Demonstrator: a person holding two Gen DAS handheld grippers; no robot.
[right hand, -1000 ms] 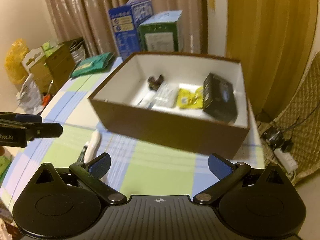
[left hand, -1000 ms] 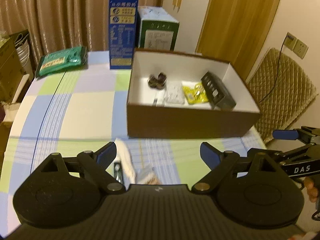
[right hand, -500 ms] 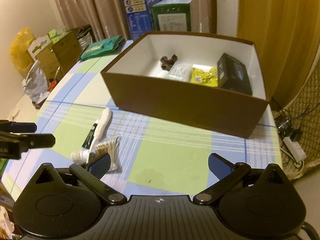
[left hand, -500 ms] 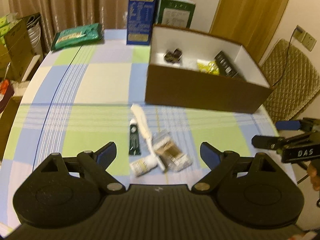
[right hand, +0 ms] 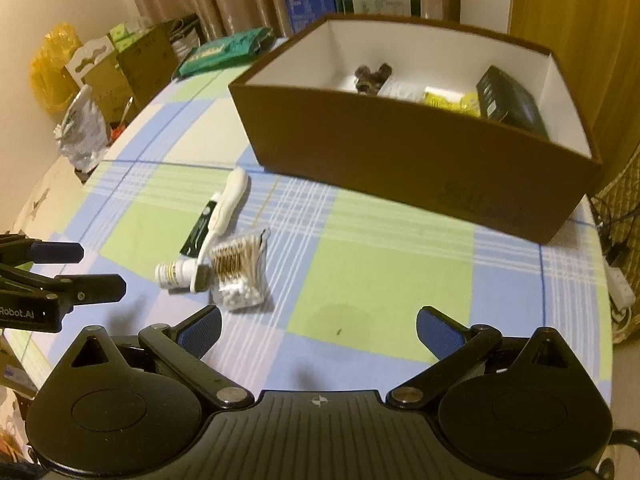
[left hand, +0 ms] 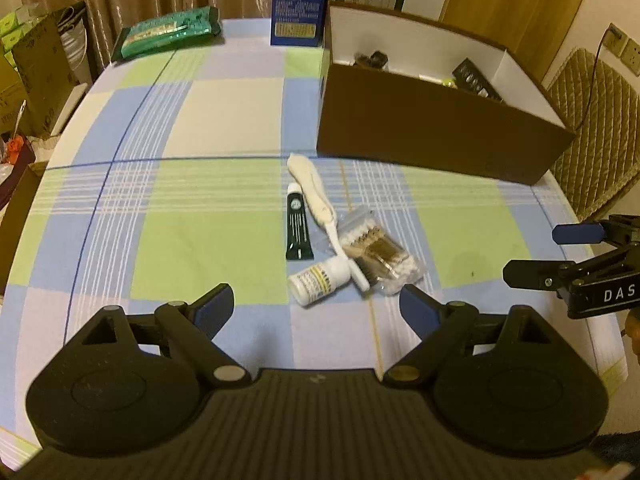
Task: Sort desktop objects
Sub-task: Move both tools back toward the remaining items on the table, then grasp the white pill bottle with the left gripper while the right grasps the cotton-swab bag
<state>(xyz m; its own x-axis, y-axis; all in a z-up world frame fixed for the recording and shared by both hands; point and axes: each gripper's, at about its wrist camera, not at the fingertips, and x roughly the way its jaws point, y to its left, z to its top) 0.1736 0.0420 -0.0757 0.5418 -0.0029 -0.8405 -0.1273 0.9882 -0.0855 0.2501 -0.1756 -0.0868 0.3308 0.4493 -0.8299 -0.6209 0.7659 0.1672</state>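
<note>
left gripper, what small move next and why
Probably ease the open left gripper forward and down onto the small white pill bottle, the nearest loose item, lying on its side just ahead of its fingertips. A white toothbrush lies against its cap, so go slowly. The brown cardboard box already holds sorted things; the right gripper is open and empty too.

Tablecloth (left hand: 224,216): blue, green and lilac checks. Box (right hand: 400,152): brown outside, white inside. Tube (left hand: 298,226): dark green. Brush (left hand: 314,192): cream.
</note>
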